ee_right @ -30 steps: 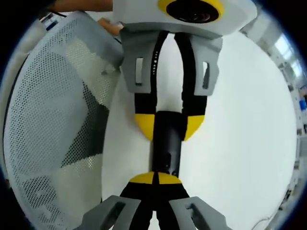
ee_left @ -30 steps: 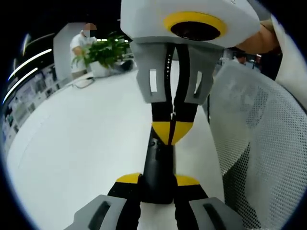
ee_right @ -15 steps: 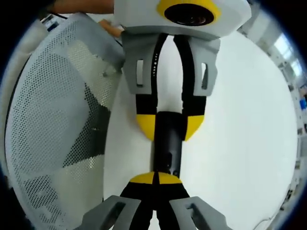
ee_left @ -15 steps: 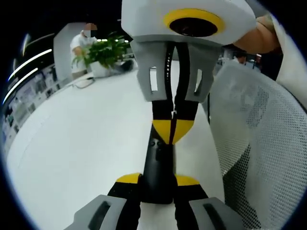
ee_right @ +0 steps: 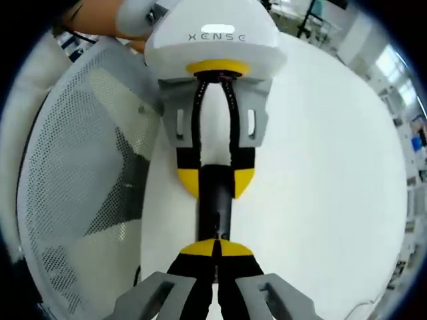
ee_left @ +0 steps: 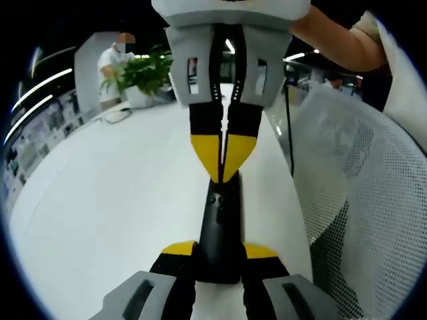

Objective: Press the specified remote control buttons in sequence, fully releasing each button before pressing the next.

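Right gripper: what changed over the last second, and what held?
The right gripper, shut, has drawn its tips back along the remote toward the far end, lifting away from the buttons; in the left gripper view its body has also risen. The left gripper stays clamped on the remote's near end, and the remote has not shifted. The table and mesh chair are as before.

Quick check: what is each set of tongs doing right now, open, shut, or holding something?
Left tongs: shut on the slim black remote control, gripping its near end.
Right tongs: shut, empty, yellow tips together above the remote's button face.
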The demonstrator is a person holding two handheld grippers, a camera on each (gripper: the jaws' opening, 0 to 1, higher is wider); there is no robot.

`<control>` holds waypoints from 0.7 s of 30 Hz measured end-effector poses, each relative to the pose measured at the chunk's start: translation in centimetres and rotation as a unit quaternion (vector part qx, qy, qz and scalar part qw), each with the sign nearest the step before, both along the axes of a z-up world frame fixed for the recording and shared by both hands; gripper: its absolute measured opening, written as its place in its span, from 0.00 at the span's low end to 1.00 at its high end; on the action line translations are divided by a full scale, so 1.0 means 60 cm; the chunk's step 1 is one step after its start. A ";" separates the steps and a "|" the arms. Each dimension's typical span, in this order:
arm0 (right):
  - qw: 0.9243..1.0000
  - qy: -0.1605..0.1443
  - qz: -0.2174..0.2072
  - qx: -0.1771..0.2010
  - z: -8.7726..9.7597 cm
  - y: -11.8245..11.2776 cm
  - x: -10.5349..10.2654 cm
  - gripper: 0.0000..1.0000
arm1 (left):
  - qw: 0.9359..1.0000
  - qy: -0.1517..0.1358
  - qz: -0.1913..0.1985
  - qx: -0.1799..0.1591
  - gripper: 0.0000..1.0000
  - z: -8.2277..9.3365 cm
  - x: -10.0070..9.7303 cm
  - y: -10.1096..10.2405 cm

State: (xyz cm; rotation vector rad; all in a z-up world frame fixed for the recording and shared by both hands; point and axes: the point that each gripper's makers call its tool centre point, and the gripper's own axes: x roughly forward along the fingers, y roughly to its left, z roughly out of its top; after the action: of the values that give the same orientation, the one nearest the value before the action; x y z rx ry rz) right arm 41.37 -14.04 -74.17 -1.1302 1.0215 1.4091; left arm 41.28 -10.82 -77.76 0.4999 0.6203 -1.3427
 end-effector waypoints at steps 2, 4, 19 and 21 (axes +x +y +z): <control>1.000 -0.002 0.001 -0.001 0.001 -0.001 0.004 0.00 | 1.000 0.000 0.000 0.000 0.24 0.000 0.000 0.000; 1.000 -0.003 0.002 -0.003 0.005 -0.001 0.004 0.00 | 1.000 0.000 0.000 0.000 0.24 0.000 0.000 0.000; 1.000 0.002 0.009 -0.004 0.008 0.005 0.008 0.00 | 1.000 0.001 -0.004 0.002 0.24 0.000 -0.001 0.000; 1.000 0.004 0.009 -0.005 0.009 0.005 0.007 0.00 | 1.000 0.000 -0.004 0.002 0.24 0.000 -0.001 0.000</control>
State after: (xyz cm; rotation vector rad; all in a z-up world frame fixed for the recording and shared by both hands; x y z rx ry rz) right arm 41.81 -13.73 -73.66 -1.1438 1.0264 1.4249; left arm 41.22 -10.83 -77.76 0.5062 0.6228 -1.3499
